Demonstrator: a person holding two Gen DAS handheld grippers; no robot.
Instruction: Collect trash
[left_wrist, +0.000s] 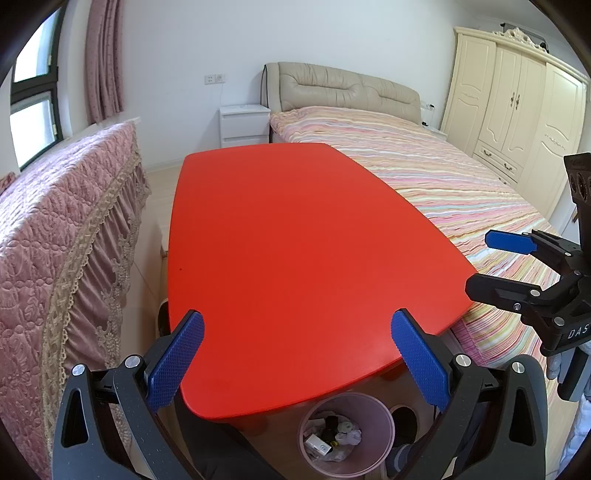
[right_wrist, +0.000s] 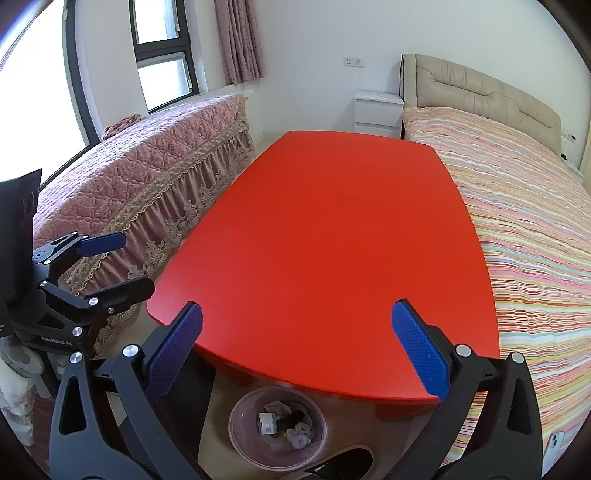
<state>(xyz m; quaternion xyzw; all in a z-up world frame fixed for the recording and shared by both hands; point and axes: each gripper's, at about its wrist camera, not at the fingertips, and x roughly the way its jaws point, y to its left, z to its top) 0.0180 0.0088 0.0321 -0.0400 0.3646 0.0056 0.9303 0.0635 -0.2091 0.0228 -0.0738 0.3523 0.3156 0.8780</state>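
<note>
Two grippers, left (left_wrist: 295, 354) and right (right_wrist: 295, 350), gape apart above one pink bin (right_wrist: 243, 439) holding trash (right_wrist: 291, 426); only left view shows one wardrobe (left_wrist: 517, 110).

Looking forward and down from behind the wide-spread blue fingers (left_wrist: 177, 362) of the left gripper (left_wrist: 297, 360), high over the near end of the red table (left_wrist: 295, 258). Same kind of view from the right gripper (right_wrist: 297, 356), also above the near end, turned a little more to the window side. Shared between both pairs of fingers: the table top, with the pink bin (left_wrist: 347, 432) on the floor just below the fingertips, the striped bed (left_wrist: 424, 166) beyond the right finger, the pink cover (right_wrist: 147, 177) beyond the left one. Each gripper visible at the edge of the other view.
</note>
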